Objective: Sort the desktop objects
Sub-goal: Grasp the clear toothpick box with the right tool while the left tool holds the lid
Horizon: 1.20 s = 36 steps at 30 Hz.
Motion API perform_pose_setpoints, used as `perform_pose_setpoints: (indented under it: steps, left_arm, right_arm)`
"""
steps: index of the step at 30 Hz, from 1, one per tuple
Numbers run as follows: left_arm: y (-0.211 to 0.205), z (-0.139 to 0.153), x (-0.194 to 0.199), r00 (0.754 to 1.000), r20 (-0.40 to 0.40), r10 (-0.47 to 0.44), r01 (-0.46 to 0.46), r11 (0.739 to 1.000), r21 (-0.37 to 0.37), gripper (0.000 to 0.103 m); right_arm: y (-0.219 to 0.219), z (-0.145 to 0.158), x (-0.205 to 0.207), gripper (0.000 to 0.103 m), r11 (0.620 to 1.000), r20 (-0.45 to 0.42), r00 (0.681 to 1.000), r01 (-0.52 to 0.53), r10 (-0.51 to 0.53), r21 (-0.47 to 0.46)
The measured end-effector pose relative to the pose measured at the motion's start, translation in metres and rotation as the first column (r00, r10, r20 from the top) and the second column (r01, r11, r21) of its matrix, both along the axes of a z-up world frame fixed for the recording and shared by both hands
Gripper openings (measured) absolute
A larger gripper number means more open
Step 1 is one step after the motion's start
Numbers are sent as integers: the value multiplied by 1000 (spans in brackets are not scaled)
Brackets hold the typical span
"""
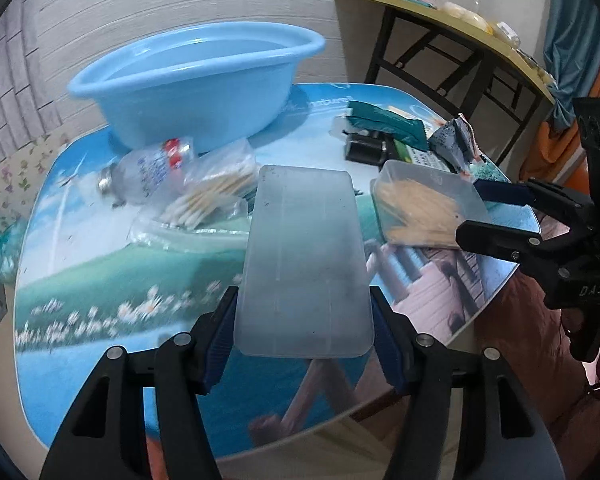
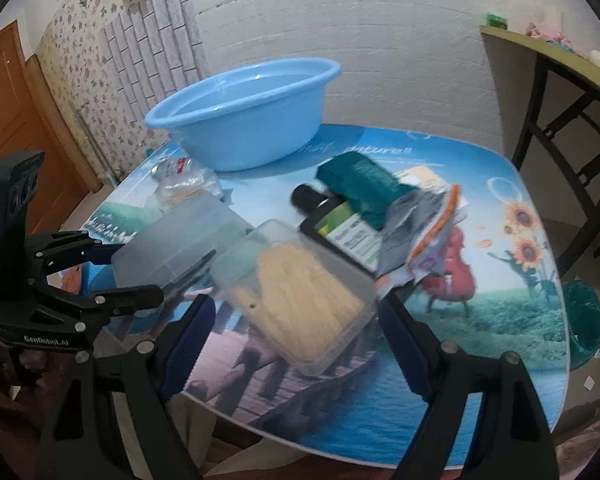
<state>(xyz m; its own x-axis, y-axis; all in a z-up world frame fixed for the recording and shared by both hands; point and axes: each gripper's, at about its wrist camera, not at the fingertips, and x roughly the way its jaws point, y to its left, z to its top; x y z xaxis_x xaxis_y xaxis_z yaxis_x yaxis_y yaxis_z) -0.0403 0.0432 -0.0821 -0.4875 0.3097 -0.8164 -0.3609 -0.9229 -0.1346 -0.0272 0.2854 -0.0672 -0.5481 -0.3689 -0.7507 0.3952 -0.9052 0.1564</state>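
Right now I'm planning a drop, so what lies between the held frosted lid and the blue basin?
In the left wrist view, a bag of cotton swabs and a clear bottle lie between the frosted lid and blue basin.

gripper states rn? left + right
Left hand-held gripper: shut on the frosted plastic lid.
Right hand-held gripper: open around the clear box of toothpicks, not clamped.

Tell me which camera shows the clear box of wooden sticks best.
The right wrist view: the box of sticks sits centred between the open right gripper, with its sticks and walls visible. In the left wrist view the same box lies off to the right, partly covered by the right gripper's finger.
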Motion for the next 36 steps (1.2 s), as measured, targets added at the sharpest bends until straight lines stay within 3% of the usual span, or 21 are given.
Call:
perform_pose_setpoints:
  steps: [11,20,25,31,33,34,36]
  left_arm:
    - [-33,-1,27,999,2,52,-52,998,29,61]
    - [-30,-2,26,998,-7,59,-58,998,24,62]
    - [-25,-3,18,998,-11,64,-64,997,36,62]
    - [-18,-2,10,998,-14,55,-54,997,45,62]
    - [-18,1,12,998,-29,56,-54,998,45,62]
    - [-18,2,13,998,-32,53,-52,998,48,62]
    - [-20,3,15,998,-32,52,-50,997,50,62]
  right_arm:
    - [-36,-3,23,68,985,44,984,-173,174,-13]
    - [-23,6,11,68,999,9,999,-38,38,0]
    - [-34,9,5,68,997,-46,998,-35,38,62]
    - [-45,1,-3,68,995,-33,998,-55,58,88]
    - [-47,-2,-7,66,994,-28,998,-47,50,99]
    - [-46,-4,-8,59,994,-21,999,-40,42,102]
    - [-43,-4,-6,59,995,-16,999,-38,40,88]
